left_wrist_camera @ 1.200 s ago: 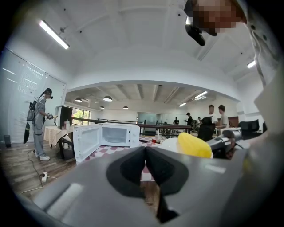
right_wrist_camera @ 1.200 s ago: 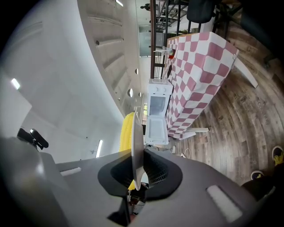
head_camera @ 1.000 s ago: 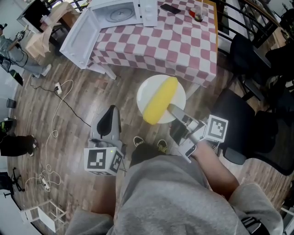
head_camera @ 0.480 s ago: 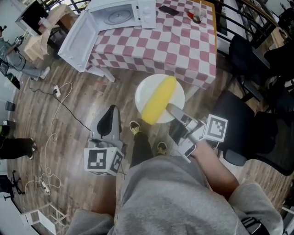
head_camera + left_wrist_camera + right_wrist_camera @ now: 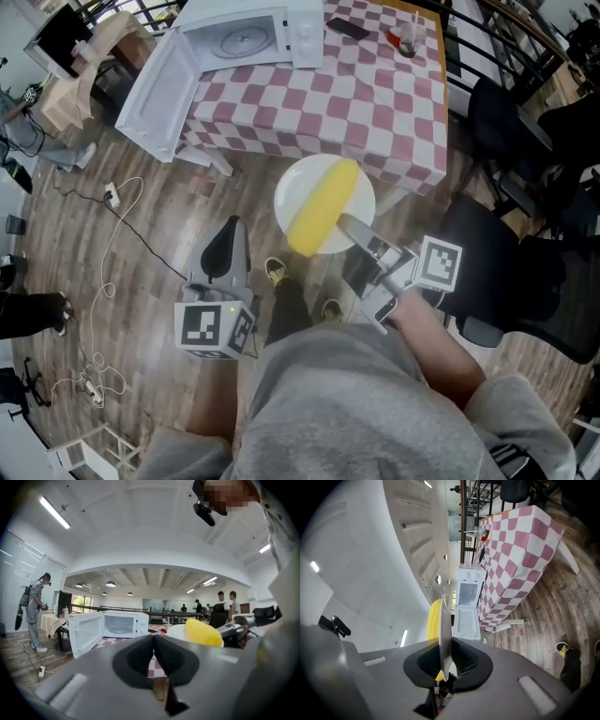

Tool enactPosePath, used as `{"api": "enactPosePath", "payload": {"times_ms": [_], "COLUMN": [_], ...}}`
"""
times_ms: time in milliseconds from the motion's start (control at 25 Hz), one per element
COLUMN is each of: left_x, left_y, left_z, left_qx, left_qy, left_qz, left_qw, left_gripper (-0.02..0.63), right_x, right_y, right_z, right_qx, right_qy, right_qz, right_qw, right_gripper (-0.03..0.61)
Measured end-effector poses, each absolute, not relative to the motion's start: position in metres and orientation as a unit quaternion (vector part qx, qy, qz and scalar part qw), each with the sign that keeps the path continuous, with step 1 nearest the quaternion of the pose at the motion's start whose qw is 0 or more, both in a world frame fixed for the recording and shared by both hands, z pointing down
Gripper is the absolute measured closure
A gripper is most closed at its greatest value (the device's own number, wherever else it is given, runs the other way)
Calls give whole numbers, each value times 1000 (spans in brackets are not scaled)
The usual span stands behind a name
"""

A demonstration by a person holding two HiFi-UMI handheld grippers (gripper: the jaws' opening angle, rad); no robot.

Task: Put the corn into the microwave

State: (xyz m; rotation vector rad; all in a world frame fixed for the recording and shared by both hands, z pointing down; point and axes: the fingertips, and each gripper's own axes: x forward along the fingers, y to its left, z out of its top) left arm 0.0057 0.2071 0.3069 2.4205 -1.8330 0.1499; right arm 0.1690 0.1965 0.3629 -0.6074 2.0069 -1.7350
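Note:
A yellow corn cob [image 5: 322, 208] lies on a white plate [image 5: 295, 187] held out level above the floor, just short of the checkered table [image 5: 375, 103]. My right gripper [image 5: 344, 222] is shut on the plate's near rim. In the right gripper view the plate [image 5: 444, 630] runs edge-on between the jaws, with the corn [image 5: 434, 618] on its left. My left gripper [image 5: 231, 227] hangs to the plate's left, shut and empty; in its own view [image 5: 153, 638] the tips meet. The white microwave [image 5: 248, 28] stands at the table's far left corner, door [image 5: 164, 80] swung open.
A phone [image 5: 348, 28] and a glass [image 5: 405, 39] sit on the table's far side. Black chairs [image 5: 506, 253] stand to the right. A cable and power strip [image 5: 111, 195] lie on the wooden floor at left. My shoes [image 5: 274, 273] show below the plate. Several people [image 5: 36, 606] stand in the room.
Both grippers and the plate with the corn have moved a little closer to the table. My feet have stepped forward. The grip on the plate is unchanged.

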Motion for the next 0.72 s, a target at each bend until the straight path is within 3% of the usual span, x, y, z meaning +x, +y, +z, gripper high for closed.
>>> {"api": "enactPosePath", "payload": {"times_ms": [720], "left_x": [-57], "left_y": [97], "left_z": [305], "left_qx": [807], "left_qy": [-586], "left_qz": [40], "left_qw": [62], "left_gripper": [606], "right_x": [106], "right_y": [95], "right_z": [349], "right_qx": [-227], "right_qy": [723], "right_qz": [-619], "right_qw": [207], "right_gripper": [552]}}
